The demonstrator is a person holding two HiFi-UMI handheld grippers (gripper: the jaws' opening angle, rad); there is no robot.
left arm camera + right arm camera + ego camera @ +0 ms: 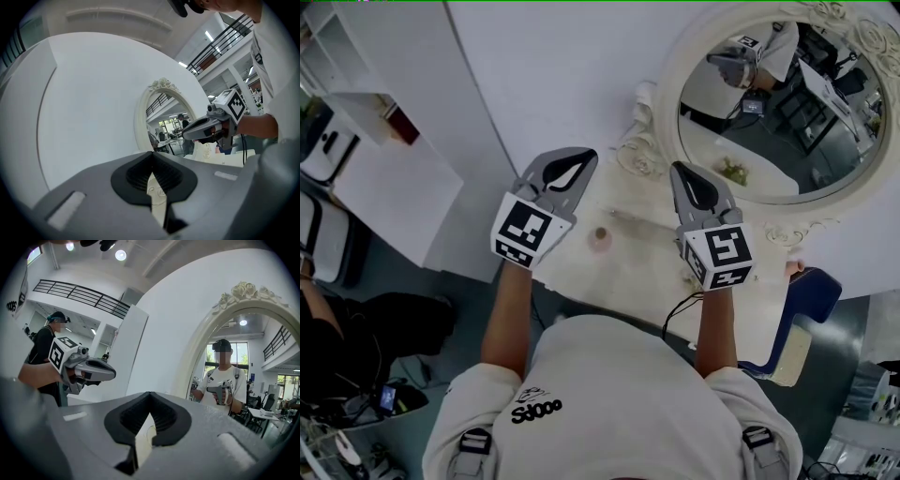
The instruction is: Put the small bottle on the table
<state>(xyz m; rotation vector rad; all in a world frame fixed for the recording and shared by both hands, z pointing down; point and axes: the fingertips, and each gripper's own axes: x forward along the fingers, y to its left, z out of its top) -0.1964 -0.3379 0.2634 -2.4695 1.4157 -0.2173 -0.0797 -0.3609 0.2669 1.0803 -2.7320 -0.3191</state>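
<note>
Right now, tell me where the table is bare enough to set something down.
Bare table between the small bottle and the right gripper. Crowded at the back, by the mirror frame and its flowers.

White wall (562, 75) — ornate oval mirror (783, 112), white shelves (356, 103).

The left gripper (586, 157) and right gripper (676, 169) have matt grey plastic shells and black ribbed pads (139, 176) that look rubbery. The mirror (787, 141) is glossy glass in a cream frame (670, 86) with moulded relief. The wall (562, 66) is smooth matt white, and the shirt (609, 403) is soft cloth.
</note>
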